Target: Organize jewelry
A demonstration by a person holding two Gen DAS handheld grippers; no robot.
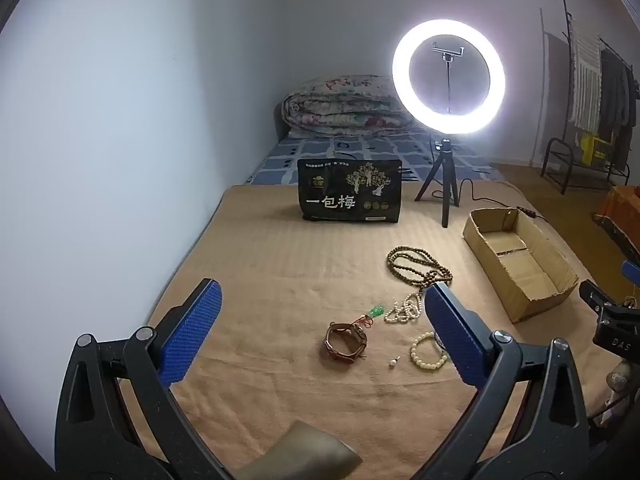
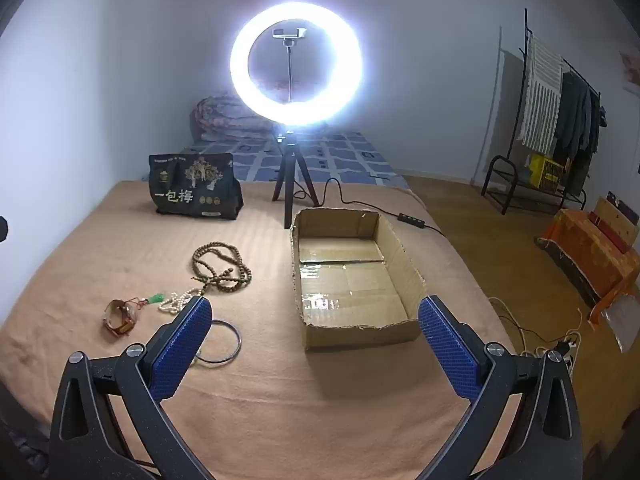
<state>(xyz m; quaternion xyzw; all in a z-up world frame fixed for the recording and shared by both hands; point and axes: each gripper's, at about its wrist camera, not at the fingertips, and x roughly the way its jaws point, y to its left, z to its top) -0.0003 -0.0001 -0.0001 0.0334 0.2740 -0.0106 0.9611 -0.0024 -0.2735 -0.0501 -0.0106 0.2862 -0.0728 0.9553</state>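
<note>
Jewelry lies on a tan blanket. In the left wrist view I see a brown bead necklace (image 1: 416, 267), a white pearl strand (image 1: 404, 309), a green pendant (image 1: 376, 312), a brown leather watch (image 1: 345, 342), a cream bead bracelet (image 1: 428, 350) and a small pearl earring (image 1: 394, 362). My left gripper (image 1: 322, 328) is open and empty above them. In the right wrist view a thin dark bangle (image 2: 224, 342) lies beside the left finger. My right gripper (image 2: 316, 330) is open and empty in front of the empty cardboard box (image 2: 396, 256).
A lit ring light on a tripod (image 2: 294, 68) stands behind the box, its cable (image 2: 416, 222) trailing right. A black snack bag (image 1: 349, 190) stands at the back. A folded quilt (image 1: 344, 104) lies further back. A clothes rack (image 2: 560, 120) stands by the right wall.
</note>
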